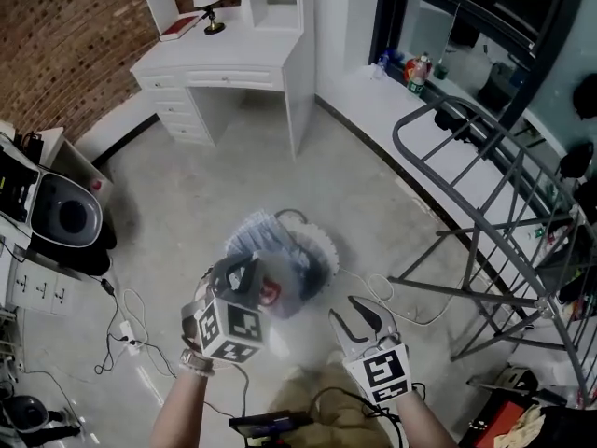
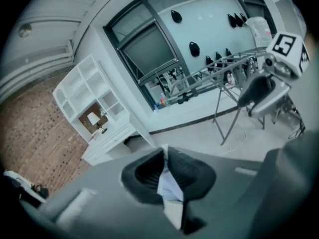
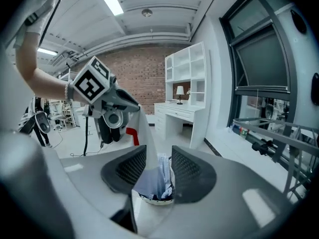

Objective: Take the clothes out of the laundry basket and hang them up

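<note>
**laundrywatcher:** Anyone got a read on this moment? Where's everything sitting?

**rackfan22:** Biggest first. The grey floor [image 1: 280, 171] runs under the left hand-held gripper [image 2: 165, 153] and the right hand-held gripper [image 3: 158, 156], both held up in the air. The drying rack [image 1: 508, 220] stands off to the right of the right one, well apart from it. A white bench [image 1: 219, 63] with shelves on top is far ahead of both. The laundry basket [image 1: 319, 241] is on the floor, just ahead of and below the pair, with clothes piled in it.

**laundrywatcher:** And the garment?

**rackfan22:** The pale garment [image 3: 145, 148] is up out of the basket. The left hand-held gripper has its jaws pinched tight on a fold of it. From there the cloth drapes down and across into the gap of the right hand-held gripper. Those jaws are spread, and there's clear space beside the cloth, so the basket shows through the gap. Can't tell whether the cloth brushes the nearer pad.
</note>
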Available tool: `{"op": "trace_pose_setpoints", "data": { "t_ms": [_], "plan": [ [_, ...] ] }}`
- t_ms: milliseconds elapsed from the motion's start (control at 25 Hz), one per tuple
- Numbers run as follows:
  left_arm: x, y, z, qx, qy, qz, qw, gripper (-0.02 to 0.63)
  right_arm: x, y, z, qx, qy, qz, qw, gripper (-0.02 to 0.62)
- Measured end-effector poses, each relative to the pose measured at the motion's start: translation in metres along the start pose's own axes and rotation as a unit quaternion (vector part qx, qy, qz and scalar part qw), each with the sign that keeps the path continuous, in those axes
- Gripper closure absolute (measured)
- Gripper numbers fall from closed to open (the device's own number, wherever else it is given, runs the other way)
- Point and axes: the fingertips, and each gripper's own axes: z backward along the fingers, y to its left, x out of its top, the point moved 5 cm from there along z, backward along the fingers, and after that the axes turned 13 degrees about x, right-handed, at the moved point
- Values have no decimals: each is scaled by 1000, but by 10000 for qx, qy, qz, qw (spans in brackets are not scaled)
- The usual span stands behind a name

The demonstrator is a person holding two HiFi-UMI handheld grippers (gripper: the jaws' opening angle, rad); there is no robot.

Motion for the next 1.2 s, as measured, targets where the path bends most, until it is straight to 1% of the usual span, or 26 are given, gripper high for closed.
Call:
{"op": "trace_pose_setpoints", "data": {
  "t_ms": [200,440,560,680,880,1040,1080,1160,1200],
  "plan": [
    [40,52,29,127,-296,252,9992,584,17,30,-28,327,-57,130,9994,437],
    [83,89,61,382,-586,210,9973,584,33,66,-54,693,-130,228,9972,422],
    [105,105,70,511,-719,199,9959,583,38,79,-64,798,-149,264,9964,419],
    [124,117,79,596,-863,131,9944,583,42,86,-73,697,-202,226,9971,401],
    [147,122,97,585,-1137,18,9918,583,50,82,-85,298,-267,167,9991,346],
    [156,121,110,551,-1338,-21,9895,583,46,76,-90,47,-160,157,9997,341],
    [157,121,113,556,-1380,-42,9889,583,44,73,-88,-63,-126,181,9997,364],
    [156,123,116,555,-1444,-42,9880,583,38,65,-80,-338,-14,219,9992,550],
    [154,125,117,547,-1464,-26,9877,583,36,60,-75,-470,9,199,9987,584]
  ]
}}
